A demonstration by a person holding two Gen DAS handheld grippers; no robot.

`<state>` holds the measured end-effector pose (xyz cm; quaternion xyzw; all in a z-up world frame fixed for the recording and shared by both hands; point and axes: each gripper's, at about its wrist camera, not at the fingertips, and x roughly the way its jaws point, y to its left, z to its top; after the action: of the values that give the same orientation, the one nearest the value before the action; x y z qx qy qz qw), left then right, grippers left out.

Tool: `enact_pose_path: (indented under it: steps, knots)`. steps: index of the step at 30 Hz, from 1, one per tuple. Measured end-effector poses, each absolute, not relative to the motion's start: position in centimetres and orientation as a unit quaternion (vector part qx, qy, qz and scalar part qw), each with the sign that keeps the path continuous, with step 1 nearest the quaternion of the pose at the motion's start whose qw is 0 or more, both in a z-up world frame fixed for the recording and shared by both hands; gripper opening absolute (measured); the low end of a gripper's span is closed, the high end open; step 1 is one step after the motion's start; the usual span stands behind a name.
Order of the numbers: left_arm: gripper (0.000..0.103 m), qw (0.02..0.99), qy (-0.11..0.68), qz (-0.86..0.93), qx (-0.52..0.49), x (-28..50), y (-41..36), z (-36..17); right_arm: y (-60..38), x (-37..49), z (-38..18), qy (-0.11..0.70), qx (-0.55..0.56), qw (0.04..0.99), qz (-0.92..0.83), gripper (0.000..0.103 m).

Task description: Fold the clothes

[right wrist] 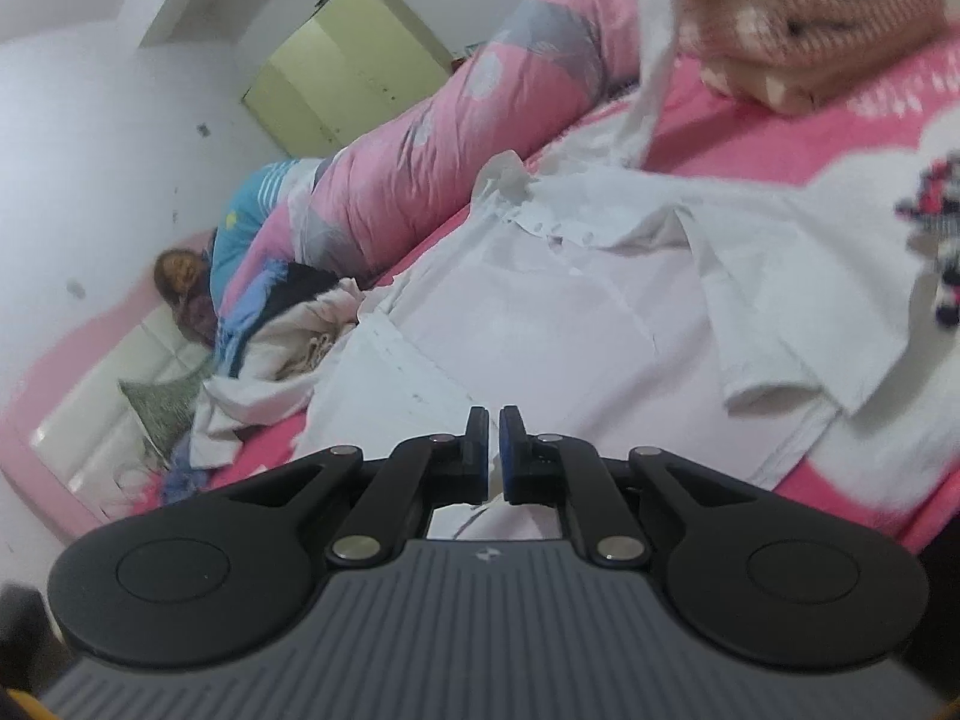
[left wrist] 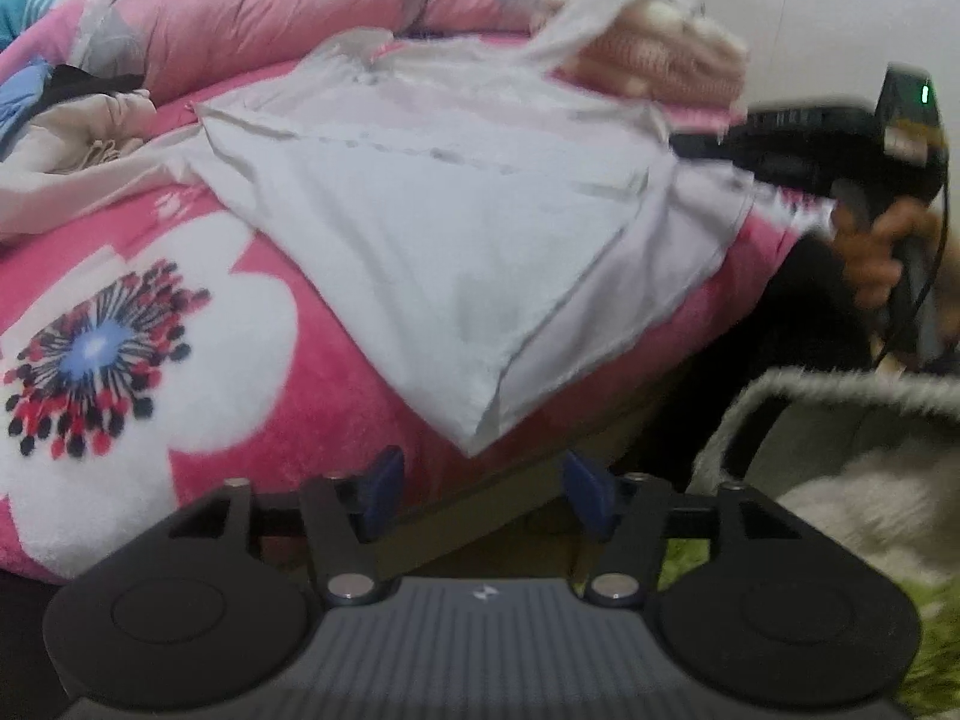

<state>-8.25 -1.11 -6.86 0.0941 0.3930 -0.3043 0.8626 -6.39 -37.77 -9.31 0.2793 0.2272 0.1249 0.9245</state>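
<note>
My left gripper (left wrist: 486,495) jaws wide, empty, poised at white shirt (left wrist: 456,228) corner; right gripper (right wrist: 492,450) jaws nearly shut, whether pinching shirt unclear.

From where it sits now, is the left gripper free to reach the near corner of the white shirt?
Probably yes: the left gripper is open, and nothing lies between its tongs and the white cotton shirt's corner hanging over the pink floral blanket.
</note>
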Motion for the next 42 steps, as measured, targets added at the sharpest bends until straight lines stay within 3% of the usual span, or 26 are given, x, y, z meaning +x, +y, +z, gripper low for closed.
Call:
enact_pose_path:
  steps: [3,7,10,12,14,16,20,31,35,38,39,41,42]
  knots:
    - [0.069,0.867,0.39,-0.307,0.035,-6.8,0.1,-6.1,-37.2,-6.0,-8.4,0.224,0.242,0.935,0.128,0.009]
    - [0.066,0.868,0.403,-0.291,-0.009,-4.1,0.2,-6.1,-36.1,-4.6,-7.5,0.229,0.199,0.944,0.13,0.033]
    - [0.053,0.861,0.428,-0.274,-0.008,-2.5,-0.4,-7.0,-35.1,-3.4,-7.4,0.24,0.169,0.947,0.13,0.042]
    - [0.039,0.857,0.446,-0.259,0.0,-1.9,-0.6,-7.7,-34.7,-2.8,-7.4,0.245,0.161,0.947,0.128,0.043]
    - [0.018,0.854,0.455,-0.251,-0.012,-1.7,0.0,-8.1,-34.7,-2.4,-7.6,0.25,0.163,0.946,0.128,0.043]
    - [0.007,0.852,0.461,-0.245,-0.031,-1.5,0.8,-8.3,-34.7,-2.0,-7.8,0.255,0.164,0.944,0.126,0.043]
    - [0.002,0.841,0.472,-0.253,-0.077,-1.4,2.6,-8.6,-34.5,-1.6,-7.9,0.263,0.16,0.943,0.124,0.043]
    - [0.002,0.831,0.483,-0.262,-0.087,-1.1,3.9,-9.6,-30.0,-1.8,-7.1,0.276,-0.003,0.943,0.185,0.055]
    - [0.018,0.828,0.477,-0.28,-0.09,-1.2,3.5,-9.5,-27.3,-2.1,-7.3,0.27,-0.098,0.936,0.202,0.055]
    - [0.024,0.829,0.471,-0.291,-0.085,-1.3,2.9,-9.4,-26.1,-1.4,-7.9,0.278,-0.143,0.929,0.198,0.051]
    - [0.025,0.829,0.469,-0.294,-0.083,-1.4,2.7,-9.3,-25.9,-1.0,-8.2,0.282,-0.157,0.926,0.194,0.044]
    - [0.04,0.828,0.466,-0.301,-0.08,-1.5,2.4,-9.3,-25.8,-0.5,-8.6,0.288,-0.167,0.925,0.183,0.034]
    - [0.045,0.828,0.465,-0.304,-0.079,-1.5,2.3,-9.3,-25.9,-0.3,-8.6,0.29,-0.166,0.926,0.179,0.024]
